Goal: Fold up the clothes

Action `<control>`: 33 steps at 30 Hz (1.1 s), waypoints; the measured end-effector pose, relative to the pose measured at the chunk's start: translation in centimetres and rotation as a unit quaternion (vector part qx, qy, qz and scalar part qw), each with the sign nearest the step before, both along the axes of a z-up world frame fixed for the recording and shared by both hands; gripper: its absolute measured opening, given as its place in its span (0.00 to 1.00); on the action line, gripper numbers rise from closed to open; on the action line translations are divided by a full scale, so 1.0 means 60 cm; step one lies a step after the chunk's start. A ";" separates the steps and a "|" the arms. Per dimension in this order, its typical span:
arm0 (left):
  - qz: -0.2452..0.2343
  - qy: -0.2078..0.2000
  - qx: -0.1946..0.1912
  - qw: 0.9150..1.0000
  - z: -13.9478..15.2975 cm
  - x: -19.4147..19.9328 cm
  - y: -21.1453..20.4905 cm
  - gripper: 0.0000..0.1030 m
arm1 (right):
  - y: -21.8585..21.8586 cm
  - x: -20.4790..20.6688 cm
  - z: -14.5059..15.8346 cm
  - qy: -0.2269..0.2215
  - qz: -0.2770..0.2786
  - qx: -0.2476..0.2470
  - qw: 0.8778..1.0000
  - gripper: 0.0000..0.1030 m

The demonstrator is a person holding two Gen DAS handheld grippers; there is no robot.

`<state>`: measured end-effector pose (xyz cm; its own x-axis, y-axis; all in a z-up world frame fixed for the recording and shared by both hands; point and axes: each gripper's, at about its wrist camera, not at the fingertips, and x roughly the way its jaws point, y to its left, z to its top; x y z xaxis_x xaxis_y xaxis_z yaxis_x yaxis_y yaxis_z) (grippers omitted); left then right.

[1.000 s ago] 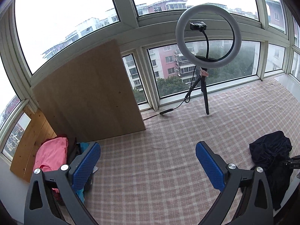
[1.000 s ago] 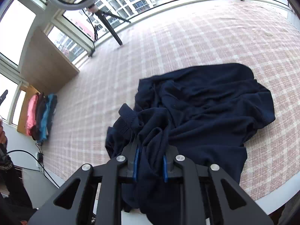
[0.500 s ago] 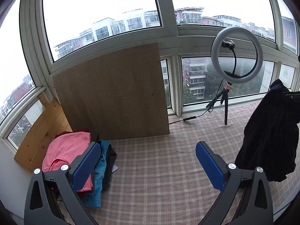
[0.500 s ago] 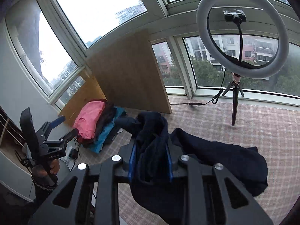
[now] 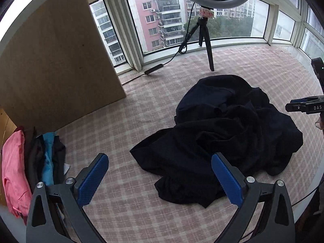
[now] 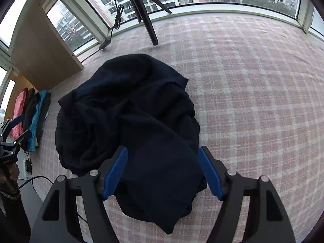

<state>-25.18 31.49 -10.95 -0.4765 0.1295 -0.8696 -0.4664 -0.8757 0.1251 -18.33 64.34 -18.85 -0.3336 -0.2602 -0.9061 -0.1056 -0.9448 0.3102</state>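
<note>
So the dark navy garment (image 5: 232,125) is dumped in a crumpled heap on the pink checked cloth (image 5: 125,125), roughly mid-surface. No clean outline at all, it's all bunched folds. From the left wrist view the heap runs longest from the far side, near the tripod foot, down toward the near edge, with a flap trailing off to the near left. Honestly can't tell which end is the collar or the hem, the fabric is too dark and rumpled to read.

The right gripper (image 6: 163,172) is right over the near end of the garment (image 6: 129,125). Its jaws are opening, and a thick fold sits between the blue pads (image 6: 115,171), but the pads look clear of the cloth on both sides, so it isn't pinched.

The left gripper (image 5: 160,179) hangs over the near left part of the cloth with its jaws spread wide. Nothing is held; the garment's near edge just shows in the gap between the pads.

Further out: the ring light tripod (image 5: 204,38) stands on the far side just beyond the heap, its cable trailing left along the window. A wooden board (image 5: 56,64) leans at the far left. Down the left edge there's a stack of clothes (image 5: 30,166), pink, dark and teal, well apart from the navy one.
</note>
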 end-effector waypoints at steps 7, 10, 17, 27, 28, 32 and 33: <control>-0.039 -0.060 -0.025 0.997 -0.097 -0.041 0.089 0.68 | -0.043 0.021 -0.039 -0.001 0.061 -0.045 0.997 0.05; -0.030 -0.090 -0.009 0.995 -0.103 -0.051 0.078 0.20 | 0.011 0.077 0.039 0.067 0.027 -0.034 0.997 0.05; -0.025 -0.078 0.034 0.996 -0.031 0.037 -0.023 0.08 | 0.185 0.230 0.155 0.082 -0.155 0.109 0.978 0.03; -0.062 -0.062 0.001 0.996 -0.066 0.013 0.041 0.46 | 0.053 0.086 0.112 0.067 -0.040 0.040 0.996 0.59; -0.064 -0.059 -0.002 0.996 -0.067 0.009 0.048 0.46 | 0.013 0.051 0.102 0.074 -0.009 0.019 0.997 0.59; -0.061 -0.056 0.005 0.997 -0.059 0.009 0.041 0.47 | -0.118 -0.040 0.043 0.066 0.085 0.006 0.994 0.59; -0.056 -0.054 0.002 0.997 -0.057 0.009 0.033 0.47 | -0.150 -0.060 0.027 0.062 0.106 0.006 0.992 0.59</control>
<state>-24.62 33.49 -14.37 -0.3632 0.1812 -0.9139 -0.5721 -0.8176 0.0652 -21.91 55.37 -17.25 -0.3822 -0.3256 -0.8648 0.1352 -0.9455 0.2962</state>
